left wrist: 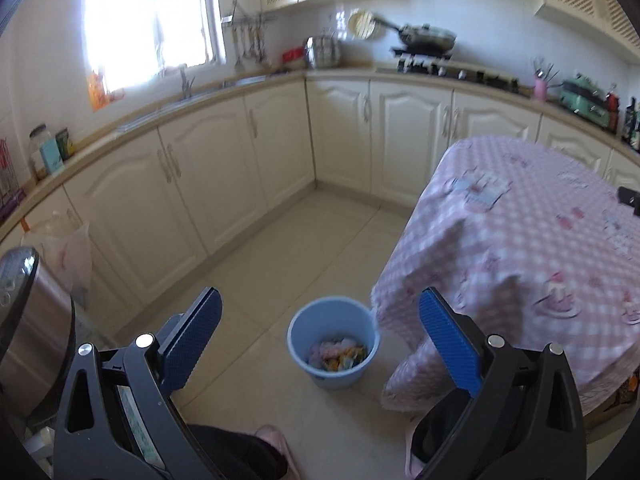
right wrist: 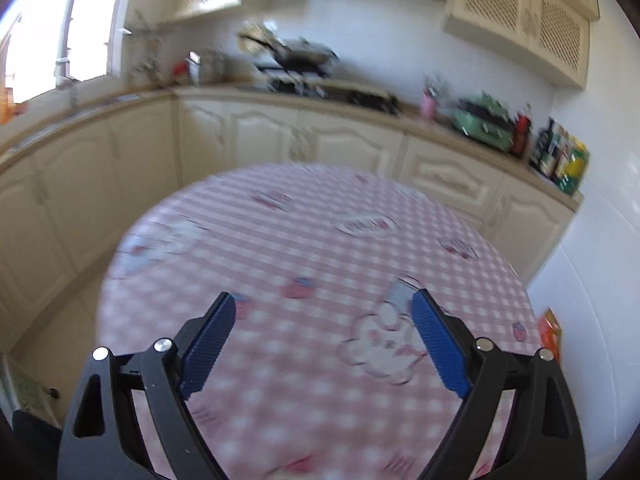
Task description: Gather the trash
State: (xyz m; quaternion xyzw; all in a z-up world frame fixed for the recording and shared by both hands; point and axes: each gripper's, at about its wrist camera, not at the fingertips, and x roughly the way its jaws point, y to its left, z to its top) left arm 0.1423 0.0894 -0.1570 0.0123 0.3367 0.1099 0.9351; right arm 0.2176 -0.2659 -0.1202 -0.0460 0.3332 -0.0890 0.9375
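Your left gripper (left wrist: 320, 312) hangs spread and empty above the floor, aimed at the blue bin (left wrist: 333, 342) just off the table's (left wrist: 520, 240) corner. Wrappers (left wrist: 338, 354) already lie inside it. Your right gripper (right wrist: 324, 312) is spread too, nothing pinched, over a tablecloth showing no litter. Looks nearly finished.

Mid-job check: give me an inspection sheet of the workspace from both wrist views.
Surface: table under a pink checked cloth; no loose trash seen on it, view blurred.
Job's things: blue bucket on the floor beside the table, wrappers inside.
Clutter: dark object at the table's far edge; steel bin at left.
Grippers: left gripper open, empty, above the bucket; right gripper open, empty, over the table.
Cables: nothing seen.
Surroundings: kitchen cabinets, pan on the stove.
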